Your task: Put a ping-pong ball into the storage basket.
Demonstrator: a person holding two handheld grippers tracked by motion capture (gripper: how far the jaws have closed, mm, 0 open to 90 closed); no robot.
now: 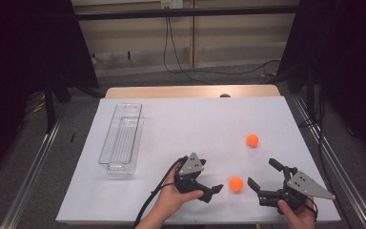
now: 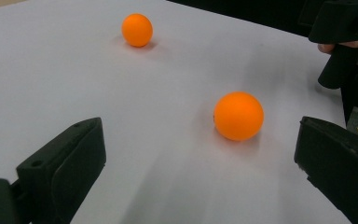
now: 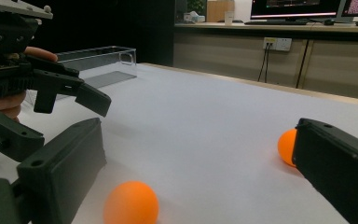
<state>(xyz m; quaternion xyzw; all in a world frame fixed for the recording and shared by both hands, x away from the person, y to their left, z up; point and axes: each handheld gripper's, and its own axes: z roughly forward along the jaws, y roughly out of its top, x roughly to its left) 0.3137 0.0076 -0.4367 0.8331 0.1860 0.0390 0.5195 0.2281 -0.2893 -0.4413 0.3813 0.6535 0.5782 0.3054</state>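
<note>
A: Where does the nearer small orange ball (image 1: 236,183) sit?

B: Low in the high view, right of centre, on the white table sheet (image 1: 195,129), between the left gripper (image 1: 210,191) and the right gripper (image 1: 263,176), touching neither.

A: And the jaws?

B: Both pairs stand wide apart, holding nothing. In the left gripper view that ball (image 2: 238,115) lies ahead between the jaws, towards the right one.

A: The second orange ball (image 1: 252,140)?

B: Higher up, right of centre, well apart from the first.

A: Anything else?

B: A clear plastic rectangular bin (image 1: 122,138) stands left of centre.
</note>
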